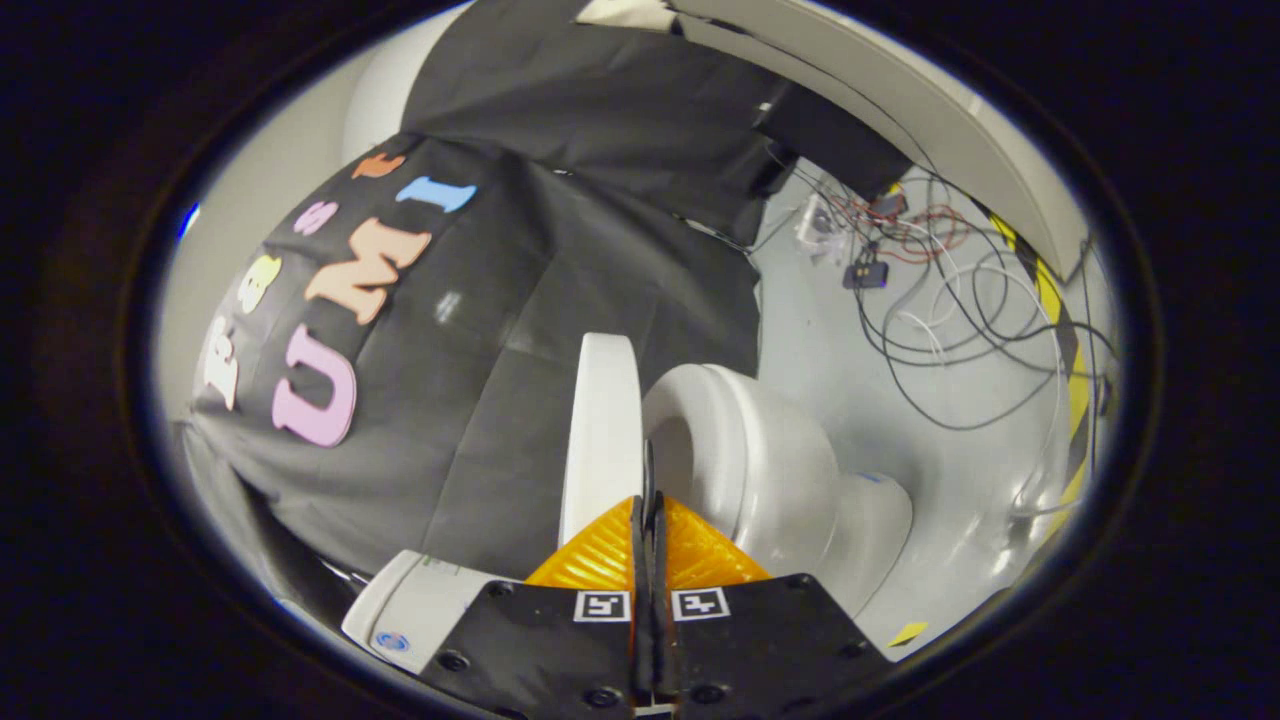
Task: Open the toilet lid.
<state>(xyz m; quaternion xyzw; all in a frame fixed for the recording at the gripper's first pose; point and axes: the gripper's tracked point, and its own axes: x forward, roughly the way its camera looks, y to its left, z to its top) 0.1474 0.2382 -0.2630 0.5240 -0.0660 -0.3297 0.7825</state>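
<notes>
The claw (648,500) has its fingers pressed together, empty; the raised toilet lid (602,430) stands just ahead at twelve o'clock, the bowl (760,460) at two.

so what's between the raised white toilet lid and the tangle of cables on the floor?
Gripper view: the white toilet bowl with its seat, then bare grey floor up to the cables. The gripper is shut beside the lid.

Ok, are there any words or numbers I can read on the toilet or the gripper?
Round blue mark on the white toilet tank: too small to read.
Two black-and-white square markers on the gripper, fingers shut beside the raised white toilet lid: patterns, no words.
</notes>
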